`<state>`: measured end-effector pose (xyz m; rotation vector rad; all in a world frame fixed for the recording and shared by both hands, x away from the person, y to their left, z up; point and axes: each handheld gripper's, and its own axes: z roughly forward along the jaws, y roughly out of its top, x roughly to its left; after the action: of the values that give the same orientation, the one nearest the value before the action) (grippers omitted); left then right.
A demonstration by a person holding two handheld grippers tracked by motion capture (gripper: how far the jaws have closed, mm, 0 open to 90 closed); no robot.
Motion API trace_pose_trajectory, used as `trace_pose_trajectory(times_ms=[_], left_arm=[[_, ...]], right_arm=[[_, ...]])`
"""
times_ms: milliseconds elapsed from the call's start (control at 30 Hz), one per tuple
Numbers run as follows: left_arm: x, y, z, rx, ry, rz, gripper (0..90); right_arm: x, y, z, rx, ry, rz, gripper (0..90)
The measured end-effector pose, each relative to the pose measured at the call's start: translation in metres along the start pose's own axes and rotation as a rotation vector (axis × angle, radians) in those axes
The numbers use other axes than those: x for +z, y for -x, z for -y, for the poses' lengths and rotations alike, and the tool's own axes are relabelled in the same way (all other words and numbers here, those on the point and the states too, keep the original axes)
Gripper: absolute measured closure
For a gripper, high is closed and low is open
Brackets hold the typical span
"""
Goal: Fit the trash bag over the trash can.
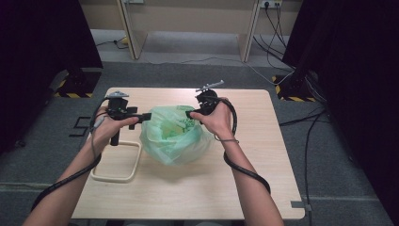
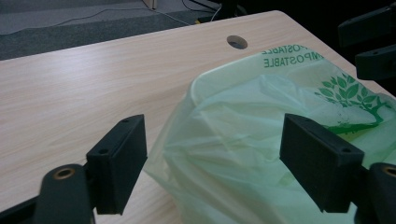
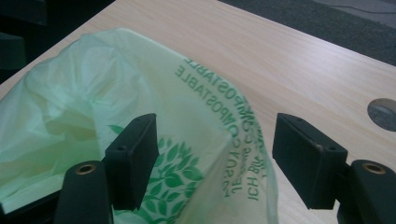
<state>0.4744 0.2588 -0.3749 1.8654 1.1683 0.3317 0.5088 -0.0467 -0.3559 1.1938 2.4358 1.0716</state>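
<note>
On pale woodgrain table (image 1: 263, 155), crinkled translucent green bag (image 1: 174, 136)

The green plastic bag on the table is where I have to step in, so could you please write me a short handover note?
Left gripper: jaws open, at the left rim of the translucent green compostable plastic bag, pads not pressing on it.
Right gripper: jaws open, at the bag's right rim, no grip.
The bag stands mid-table on the light wooden table, mouth open upward, over something pale that I cannot identify. A cream wire frame lies to its left.
Done: bag spread open and let go.
Left: probably settling the rim; check what it lines.
</note>
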Motion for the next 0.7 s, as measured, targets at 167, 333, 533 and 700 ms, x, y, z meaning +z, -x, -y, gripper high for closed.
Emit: trace_pose_trajectory(times_ms=[167, 333, 533, 700], left_arm=[[0.003, 0.007, -0.001, 0.023, 0.028, -0.006, 23.3], [0.002, 0.013, -0.001, 0.050, 0.025, 0.010, 27.5], [-0.001, 0.017, -0.002, 0.062, 0.037, 0.018, 30.2], [-0.003, 0.018, -0.002, 0.067, 0.035, 0.017, 30.6]], right_arm=[[-0.004, -0.013, -0.001, -0.047, 0.033, -0.045, 51.8], [-0.005, -0.027, -0.005, -0.088, 0.012, -0.157, 68.1], [0.003, -0.045, -0.007, -0.160, -0.114, -0.269, 72.2], [0.014, -0.044, -0.006, -0.154, -0.225, -0.271, 71.0]])
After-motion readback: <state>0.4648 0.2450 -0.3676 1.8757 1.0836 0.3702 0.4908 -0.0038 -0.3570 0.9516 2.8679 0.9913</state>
